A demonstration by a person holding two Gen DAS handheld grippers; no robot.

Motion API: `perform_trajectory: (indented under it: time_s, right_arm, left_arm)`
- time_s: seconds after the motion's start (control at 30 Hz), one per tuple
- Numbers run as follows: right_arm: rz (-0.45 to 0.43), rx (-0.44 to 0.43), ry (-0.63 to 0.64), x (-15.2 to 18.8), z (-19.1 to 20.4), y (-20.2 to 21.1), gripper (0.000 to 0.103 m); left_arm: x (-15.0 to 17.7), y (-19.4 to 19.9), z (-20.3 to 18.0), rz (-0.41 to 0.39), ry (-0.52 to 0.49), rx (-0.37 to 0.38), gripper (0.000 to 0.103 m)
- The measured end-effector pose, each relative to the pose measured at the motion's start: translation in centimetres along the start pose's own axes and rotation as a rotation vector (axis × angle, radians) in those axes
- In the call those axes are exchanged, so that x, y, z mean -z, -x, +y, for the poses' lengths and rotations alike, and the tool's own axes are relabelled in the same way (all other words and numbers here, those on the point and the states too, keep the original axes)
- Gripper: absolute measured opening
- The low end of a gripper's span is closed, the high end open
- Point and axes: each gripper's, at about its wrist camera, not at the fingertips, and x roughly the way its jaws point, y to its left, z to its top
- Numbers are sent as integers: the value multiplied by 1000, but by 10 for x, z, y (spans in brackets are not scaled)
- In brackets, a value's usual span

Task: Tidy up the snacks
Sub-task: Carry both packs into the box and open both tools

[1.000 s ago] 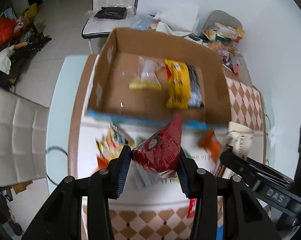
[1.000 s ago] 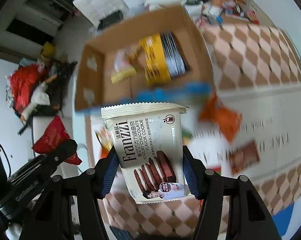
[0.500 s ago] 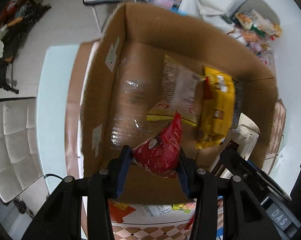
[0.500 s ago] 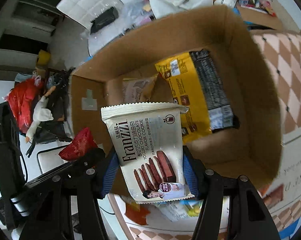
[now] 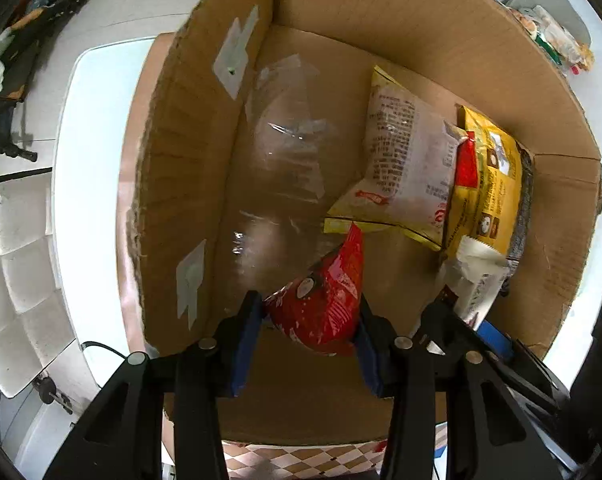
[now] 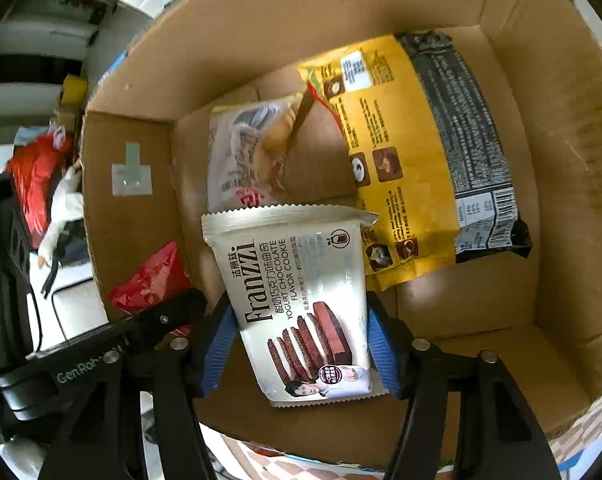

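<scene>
Both packets hang inside the cardboard box point(image 6: 149, 216), ready to drop; left gripper point(image 5: 307, 330) jaws clamped on the red packet point(image 5: 321, 304), right gripper point(image 6: 299, 340) jaws on the cookie packet point(image 6: 297, 292); next, both jaws must part.

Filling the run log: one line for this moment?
left tongs: red foil packet | right tongs: white cookie packet | both over brown cardboard box

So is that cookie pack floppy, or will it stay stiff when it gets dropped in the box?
The cookie pack probably stays fairly stiff: it stands straight between the right gripper pads without sagging. Its crimped top edge looks thin and bendy. The glossy wrapper may slide a little on the cardboard box.
</scene>
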Motion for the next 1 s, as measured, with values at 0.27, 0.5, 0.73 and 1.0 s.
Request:
perform_trajectory:
  time_s: [0.27, 0.5, 0.73, 1.0]
  right_arm:
    - [48, 60, 106, 1, 3, -20, 92]
    - [21, 100, 156, 9, 9, -17, 92]
    - [-76, 197, 189, 34, 7, 5, 92]
    - [-233, 283, 222, 76, 9, 49, 92]
  left_arm:
    - [10, 7, 7, -27, 7, 19, 76]
    - [27, 14, 0, -61, -2, -10, 76]
    - [65, 42, -4, -225, -34, -46, 76]
    - [120, 76, -8, -445, -92, -96, 76]
